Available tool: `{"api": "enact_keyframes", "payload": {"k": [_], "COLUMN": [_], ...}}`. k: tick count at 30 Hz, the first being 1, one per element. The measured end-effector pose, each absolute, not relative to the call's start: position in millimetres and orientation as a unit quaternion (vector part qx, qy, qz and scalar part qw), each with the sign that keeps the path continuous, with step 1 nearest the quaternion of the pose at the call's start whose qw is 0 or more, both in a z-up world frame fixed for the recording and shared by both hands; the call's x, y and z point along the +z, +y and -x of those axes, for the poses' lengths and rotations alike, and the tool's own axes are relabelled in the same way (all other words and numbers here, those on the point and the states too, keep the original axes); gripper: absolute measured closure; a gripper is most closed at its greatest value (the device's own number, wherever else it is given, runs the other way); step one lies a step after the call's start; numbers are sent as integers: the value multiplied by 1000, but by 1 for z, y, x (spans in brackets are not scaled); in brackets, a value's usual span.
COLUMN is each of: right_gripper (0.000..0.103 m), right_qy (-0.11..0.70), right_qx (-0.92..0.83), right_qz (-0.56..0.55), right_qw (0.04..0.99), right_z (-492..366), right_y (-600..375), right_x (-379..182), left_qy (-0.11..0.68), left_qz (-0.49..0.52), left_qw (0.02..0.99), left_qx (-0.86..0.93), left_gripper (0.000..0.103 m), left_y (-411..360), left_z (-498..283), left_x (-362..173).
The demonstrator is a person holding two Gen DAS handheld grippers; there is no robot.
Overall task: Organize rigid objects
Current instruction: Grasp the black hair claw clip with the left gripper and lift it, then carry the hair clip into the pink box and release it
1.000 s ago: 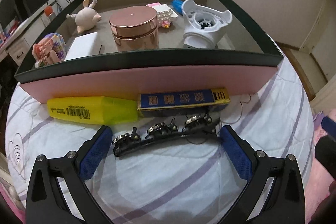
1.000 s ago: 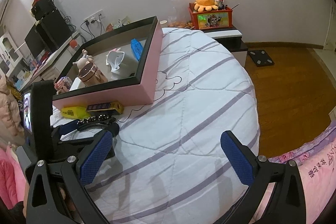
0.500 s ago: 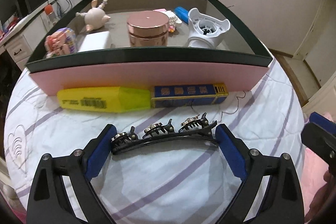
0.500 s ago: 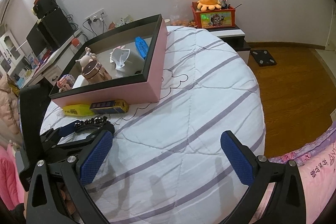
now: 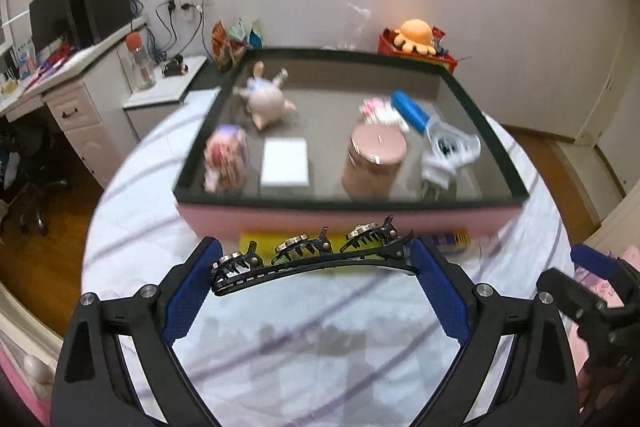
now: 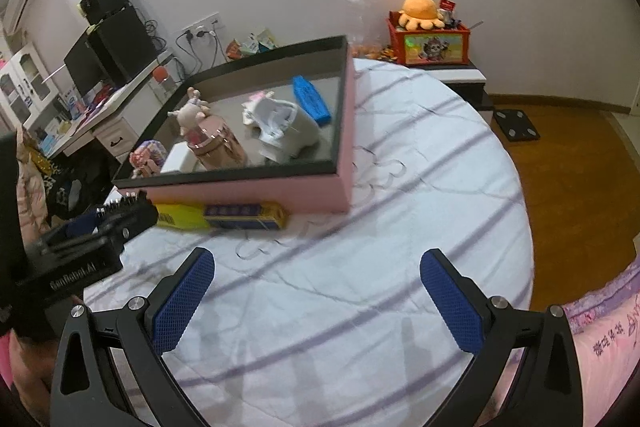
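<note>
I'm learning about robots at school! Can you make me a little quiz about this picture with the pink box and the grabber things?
1. True or false: the left gripper holds the black hair clip between its fingers.
2. Which lies outside the pink box, on the bed? A) pig figurine B) yellow marker C) rose-gold jar
3. Fill in: the right gripper is open and holds ____.

Key: 1 true; 2 B; 3 nothing.
</note>
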State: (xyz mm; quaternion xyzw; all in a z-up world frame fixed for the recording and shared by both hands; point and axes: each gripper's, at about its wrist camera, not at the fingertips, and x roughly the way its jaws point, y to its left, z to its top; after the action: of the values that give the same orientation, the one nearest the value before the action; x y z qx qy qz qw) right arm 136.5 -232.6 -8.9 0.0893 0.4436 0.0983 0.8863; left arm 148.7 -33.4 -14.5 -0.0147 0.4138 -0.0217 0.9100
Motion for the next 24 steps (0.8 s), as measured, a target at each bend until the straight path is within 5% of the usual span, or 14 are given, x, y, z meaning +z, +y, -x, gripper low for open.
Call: {"api": "enact_keyframes", "payload": {"k": [13, 24], "right_gripper": [0, 0], "right_qy": [402, 421], "right_qx": [107, 97], "right_qz": [-73, -74], "right_qw": [906, 899], "right_z": [-200, -245], "right_y": [-204, -209], "right_x": [25, 5], "left_qy": [388, 453], "left_qz": [5, 10], "left_qw": [921, 890], "left_qx": [-31, -47], "left_gripper": [7, 7], "left_y": [-23, -35], "left_z": [-238, -311], "left_x": [19, -33]}}
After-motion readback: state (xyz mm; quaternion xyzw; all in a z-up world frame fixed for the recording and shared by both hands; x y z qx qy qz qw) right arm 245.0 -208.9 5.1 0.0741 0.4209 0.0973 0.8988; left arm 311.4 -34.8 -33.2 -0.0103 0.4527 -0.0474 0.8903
